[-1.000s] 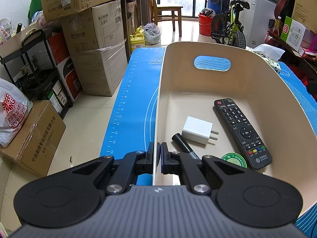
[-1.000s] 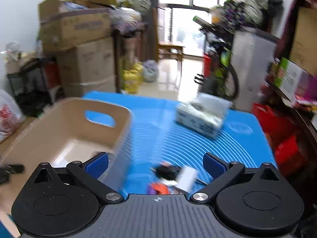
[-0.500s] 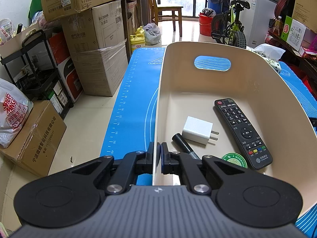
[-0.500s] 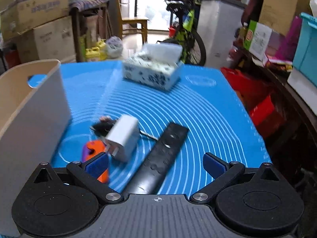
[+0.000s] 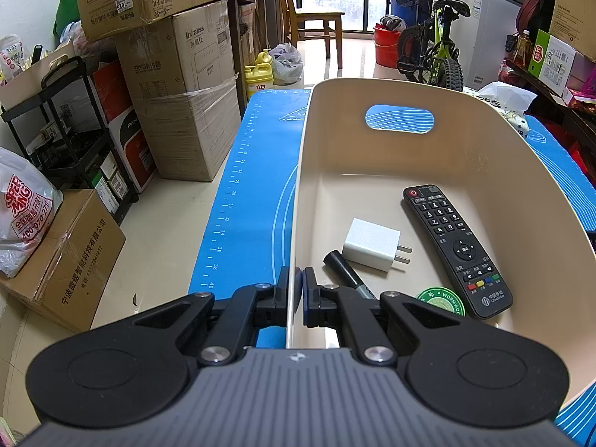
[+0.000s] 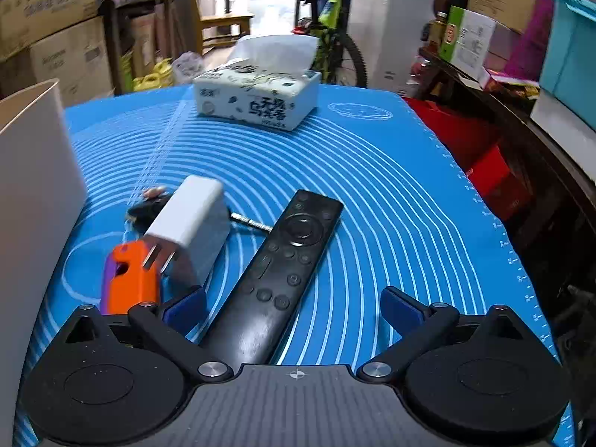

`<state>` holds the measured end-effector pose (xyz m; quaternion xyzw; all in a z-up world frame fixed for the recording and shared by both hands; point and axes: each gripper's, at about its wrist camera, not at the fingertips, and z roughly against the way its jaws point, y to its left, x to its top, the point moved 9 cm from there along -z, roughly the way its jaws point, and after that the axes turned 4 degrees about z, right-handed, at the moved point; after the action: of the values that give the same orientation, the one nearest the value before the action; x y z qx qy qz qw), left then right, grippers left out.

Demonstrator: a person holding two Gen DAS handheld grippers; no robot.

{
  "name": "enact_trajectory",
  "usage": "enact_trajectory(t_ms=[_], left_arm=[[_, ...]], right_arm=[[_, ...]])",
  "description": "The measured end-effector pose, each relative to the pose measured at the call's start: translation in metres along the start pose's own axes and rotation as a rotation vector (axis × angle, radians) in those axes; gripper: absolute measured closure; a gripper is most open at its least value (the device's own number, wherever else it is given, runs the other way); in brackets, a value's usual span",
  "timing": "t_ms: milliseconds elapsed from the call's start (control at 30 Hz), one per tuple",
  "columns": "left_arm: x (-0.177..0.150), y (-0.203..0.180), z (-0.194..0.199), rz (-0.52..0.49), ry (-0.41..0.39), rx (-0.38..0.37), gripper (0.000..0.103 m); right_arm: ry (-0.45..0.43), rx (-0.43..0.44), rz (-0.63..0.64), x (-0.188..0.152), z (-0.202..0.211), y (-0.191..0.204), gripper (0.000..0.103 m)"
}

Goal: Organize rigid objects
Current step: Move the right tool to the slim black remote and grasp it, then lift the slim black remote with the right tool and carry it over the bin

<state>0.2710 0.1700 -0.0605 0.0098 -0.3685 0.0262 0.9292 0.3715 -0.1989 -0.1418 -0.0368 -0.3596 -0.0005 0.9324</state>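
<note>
My left gripper (image 5: pixel 295 279) is shut on the near rim of the beige bin (image 5: pixel 465 141). Inside the bin lie a black button remote (image 5: pixel 456 249), a white charger (image 5: pixel 370 244), a black marker (image 5: pixel 344 272) and a green round tin (image 5: pixel 441 300). In the right wrist view, my right gripper (image 6: pixel 294 305) is open and low over the blue mat (image 6: pixel 391 193). The near end of a slim black remote (image 6: pixel 287 260) lies between its blue pads. Left of that remote sit a second white charger (image 6: pixel 193 223), an orange and purple object (image 6: pixel 128 279) and a small dark item (image 6: pixel 145 210).
A tissue box (image 6: pixel 257 98) stands at the far side of the mat. The bin's outer wall (image 6: pixel 33 171) rises at the left of the right wrist view. Cardboard boxes (image 5: pixel 178 74), a rack and a bicycle (image 5: pixel 432 56) stand around the table.
The right gripper has come down and closer to the objects on the mat, and the slim remote now lies between its open jaws. The left gripper has stayed on the bin rim.
</note>
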Motion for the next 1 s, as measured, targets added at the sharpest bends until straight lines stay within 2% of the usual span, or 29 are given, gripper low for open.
enact_trajectory(t_ms=[200, 400, 567, 600, 667, 900, 1000], left_arm=[[0.000, 0.000, 0.000, 0.000, 0.000, 0.000, 0.097], [0.000, 0.000, 0.000, 0.000, 0.000, 0.001, 0.097], [0.000, 0.000, 0.000, 0.000, 0.000, 0.000, 0.096], [0.000, 0.000, 0.000, 0.000, 0.000, 0.000, 0.097], [0.000, 0.000, 0.000, 0.000, 0.000, 0.000, 0.097], [0.000, 0.000, 0.001, 0.000, 0.000, 0.000, 0.097], [0.001, 0.001, 0.001, 0.001, 0.001, 0.000, 0.097]], right_arm=[[-0.010, -0.035, -0.037, 0.007, -0.014, -0.007, 0.006], [-0.022, -0.023, -0.078, 0.006, -0.020, -0.012, 0.009], [-0.049, -0.010, -0.071, 0.007, -0.017, -0.008, 0.019], [-0.056, -0.006, -0.072, 0.007, -0.016, -0.007, 0.026], [-0.069, 0.000, -0.063, 0.008, -0.012, -0.005, 0.049], [-0.068, -0.009, -0.065, 0.009, -0.007, -0.006, 0.058], [-0.083, -0.009, -0.062, 0.007, -0.004, -0.006, 0.059]])
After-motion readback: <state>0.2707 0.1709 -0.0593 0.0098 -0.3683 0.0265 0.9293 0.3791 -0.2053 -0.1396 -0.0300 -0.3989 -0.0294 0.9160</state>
